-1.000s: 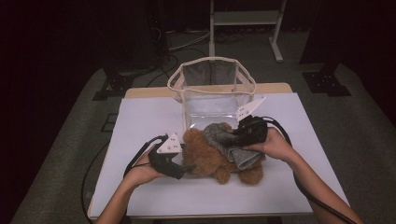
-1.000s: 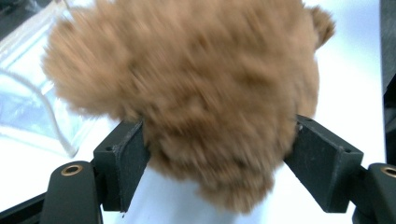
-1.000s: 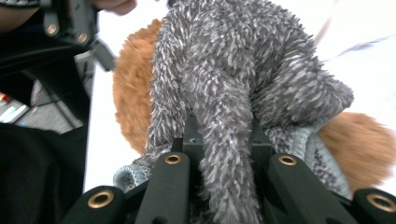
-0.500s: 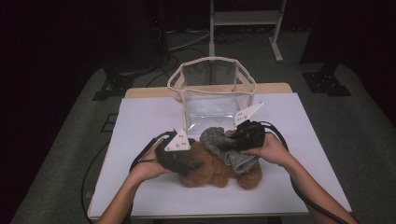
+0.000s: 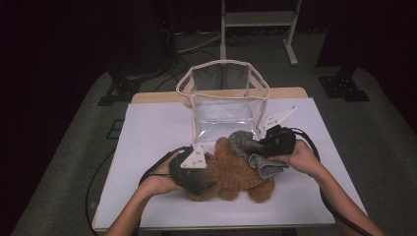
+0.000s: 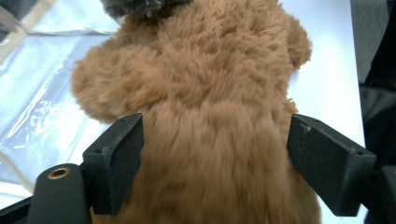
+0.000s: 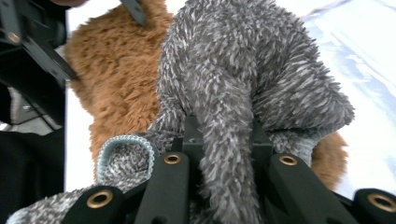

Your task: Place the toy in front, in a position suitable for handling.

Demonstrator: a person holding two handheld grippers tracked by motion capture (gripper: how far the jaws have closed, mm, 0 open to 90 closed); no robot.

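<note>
High view has one clear plastic bin (image 5: 223,98) with a beige rim sitting at the back of the white table (image 5: 147,128), and as far as I can see through its walls nothing is in it. Just in front of it lies one brown teddy bear (image 5: 231,172) with one grey fuzzy garment (image 5: 248,150) draped on its upper end, so that's one bear, one garment, one bin, two grippers.

Left gripper (image 6: 212,154) sits around the bear's body. Its jaws have just been opening, and in the left gripper view the right pad has a sliver of gap to the fur while the left one brushes it, so it looks let go, with the bear between the jaws. Right gripper (image 7: 224,140) is clenched tight on a fold of the grey garment, fuzz bunched up between its jaws.

Hard to read: the bear's face isn't visible anywhere, the garment covers part of it, and I can't tell what kind of clothing it is. A ribbed light-blue cuff (image 7: 126,142) peeks out in the right gripper view.
</note>
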